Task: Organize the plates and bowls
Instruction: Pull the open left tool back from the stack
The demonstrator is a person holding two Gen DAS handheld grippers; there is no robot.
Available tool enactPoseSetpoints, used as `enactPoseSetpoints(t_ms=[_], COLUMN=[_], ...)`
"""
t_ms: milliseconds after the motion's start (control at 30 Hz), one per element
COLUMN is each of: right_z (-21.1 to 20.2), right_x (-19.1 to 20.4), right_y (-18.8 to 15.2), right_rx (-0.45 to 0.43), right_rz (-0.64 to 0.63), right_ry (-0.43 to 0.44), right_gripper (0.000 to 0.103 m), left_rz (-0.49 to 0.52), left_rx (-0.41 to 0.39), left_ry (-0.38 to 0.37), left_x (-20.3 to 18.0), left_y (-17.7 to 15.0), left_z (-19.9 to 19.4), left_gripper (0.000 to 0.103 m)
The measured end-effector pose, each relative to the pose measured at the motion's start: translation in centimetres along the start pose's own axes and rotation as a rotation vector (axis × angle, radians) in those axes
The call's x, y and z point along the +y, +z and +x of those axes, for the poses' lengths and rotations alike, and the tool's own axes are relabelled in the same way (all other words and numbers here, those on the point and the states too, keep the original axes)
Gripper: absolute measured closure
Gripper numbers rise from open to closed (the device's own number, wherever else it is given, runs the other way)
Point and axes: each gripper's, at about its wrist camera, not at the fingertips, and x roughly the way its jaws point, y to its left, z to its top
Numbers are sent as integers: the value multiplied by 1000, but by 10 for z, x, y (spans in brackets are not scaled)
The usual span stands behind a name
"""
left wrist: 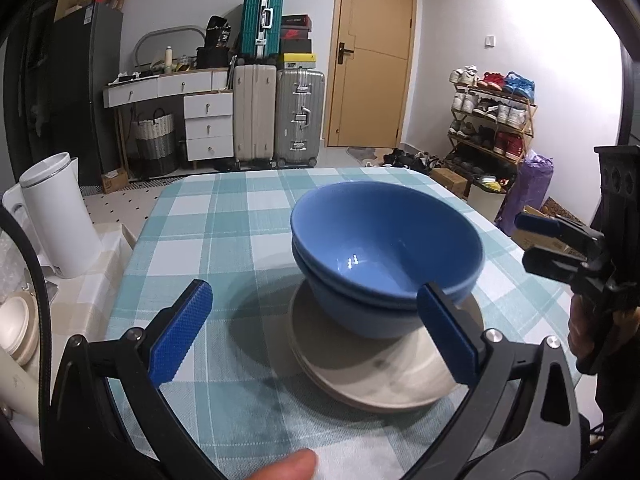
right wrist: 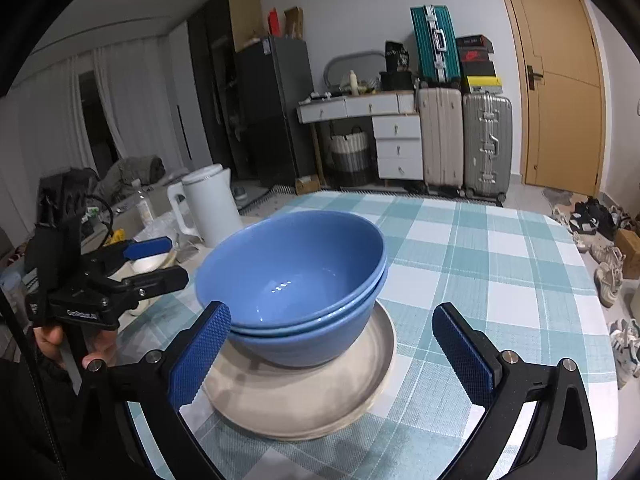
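Observation:
Two blue bowls (left wrist: 384, 240) sit nested one in the other on a stack of beige plates (left wrist: 372, 376), on the checked tablecloth. In the right wrist view the bowls (right wrist: 292, 256) and plates (right wrist: 304, 396) sit just ahead. My left gripper (left wrist: 316, 320) is open and empty, its right finger close to the bowls. My right gripper (right wrist: 332, 344) is open and empty, its left finger close to the bowls. The right gripper also shows in the left wrist view (left wrist: 560, 248), and the left gripper in the right wrist view (right wrist: 152, 264).
A white kettle (left wrist: 60, 212) stands on a side counter left of the table, with a beige bowl (left wrist: 16, 320) near it. The checked table (right wrist: 500, 280) extends to the right. Suitcases, drawers and a shoe rack stand across the room.

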Motion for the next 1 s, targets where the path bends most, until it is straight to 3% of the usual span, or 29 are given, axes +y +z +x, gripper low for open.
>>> enactPoseSetpoints(t_ms=[167, 500, 1000], right_z=[-14, -19, -18], right_x=[5, 12, 7], right_y=[-19, -49, -64], right_rx=[-33, -65, -82], right_rz=[-63, -111, -92], right_ry=[0, 40, 64], right_gripper=[0, 0, 0], left_rz=[-33, 29, 0], left_rx=[-24, -47, -76], left_ry=[-20, -22, -47], left_x=[5, -5, 2], left_y=[-20, -58, -65], left_z=[-10, -10, -1], left_gripper=[1, 1, 1])
